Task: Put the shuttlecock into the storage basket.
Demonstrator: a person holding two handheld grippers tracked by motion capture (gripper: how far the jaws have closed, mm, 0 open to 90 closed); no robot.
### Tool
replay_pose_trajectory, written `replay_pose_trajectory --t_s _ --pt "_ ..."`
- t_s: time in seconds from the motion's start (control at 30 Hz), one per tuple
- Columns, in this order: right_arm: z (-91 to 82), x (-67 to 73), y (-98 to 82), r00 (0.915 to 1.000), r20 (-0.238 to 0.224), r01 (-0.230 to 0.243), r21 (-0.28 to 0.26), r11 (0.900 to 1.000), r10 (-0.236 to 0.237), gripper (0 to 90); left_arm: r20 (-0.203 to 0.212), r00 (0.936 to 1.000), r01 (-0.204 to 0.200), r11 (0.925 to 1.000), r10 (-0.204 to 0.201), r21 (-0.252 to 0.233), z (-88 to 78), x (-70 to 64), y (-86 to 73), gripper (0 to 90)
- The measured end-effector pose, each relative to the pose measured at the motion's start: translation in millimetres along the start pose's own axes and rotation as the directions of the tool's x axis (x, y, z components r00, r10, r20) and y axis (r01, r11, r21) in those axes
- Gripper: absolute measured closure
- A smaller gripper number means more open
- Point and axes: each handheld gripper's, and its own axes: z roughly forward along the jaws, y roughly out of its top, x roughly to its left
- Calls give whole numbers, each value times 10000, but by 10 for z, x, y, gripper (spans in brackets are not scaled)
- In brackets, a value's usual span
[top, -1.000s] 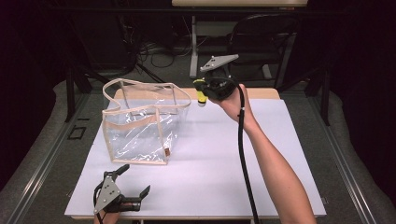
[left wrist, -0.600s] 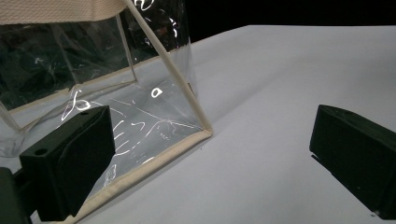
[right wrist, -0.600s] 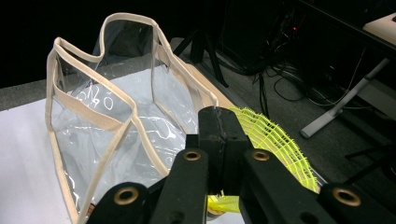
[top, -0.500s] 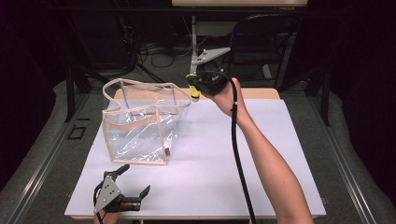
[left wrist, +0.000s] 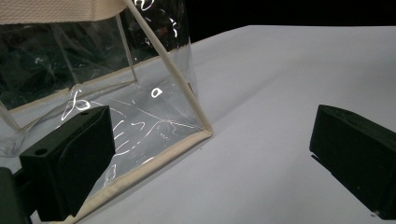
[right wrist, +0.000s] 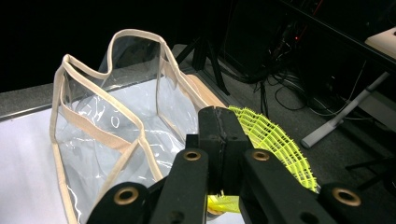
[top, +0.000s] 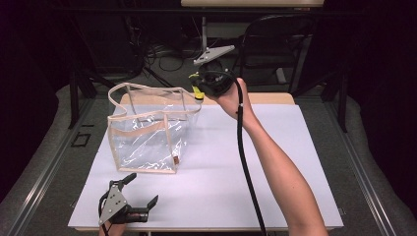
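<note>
Your right hand-held gripper (top: 197, 87) has drifted from just right of the bag's far corner a second ago to a spot slightly higher and closer in, at the upper middle of the high view, almost over the rim. Its jaws are clamped tight on the yellow mesh piece (right wrist: 271, 140), which fans out to the right of the closed jaws in the right gripper view, with the mouth of the clear bag (right wrist: 112, 135) lying open to the left and below. That puts the mesh piece at the bag's edge but not yet over the opening, so I'd judge you are partway through carrying it in and the drop is yet to come; keep it pinched until it clears the tan binding

Your left hand-held gripper (top: 140, 194) has not shifted: it sits at the lower left of the high view on the white tabletop (top: 295, 162), jaws spread wide and holding nothing, near the bag's near bottom corner (left wrist: 205, 133)
</note>
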Motion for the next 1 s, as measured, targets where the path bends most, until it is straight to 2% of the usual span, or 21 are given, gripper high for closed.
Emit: replay_pose_trajectory --t_s 1.0 --pt "213 176 132 9994 -249 242 -52 9997 -244 900 12 10000 -15 10000 15 -27 -11 2 2 1"
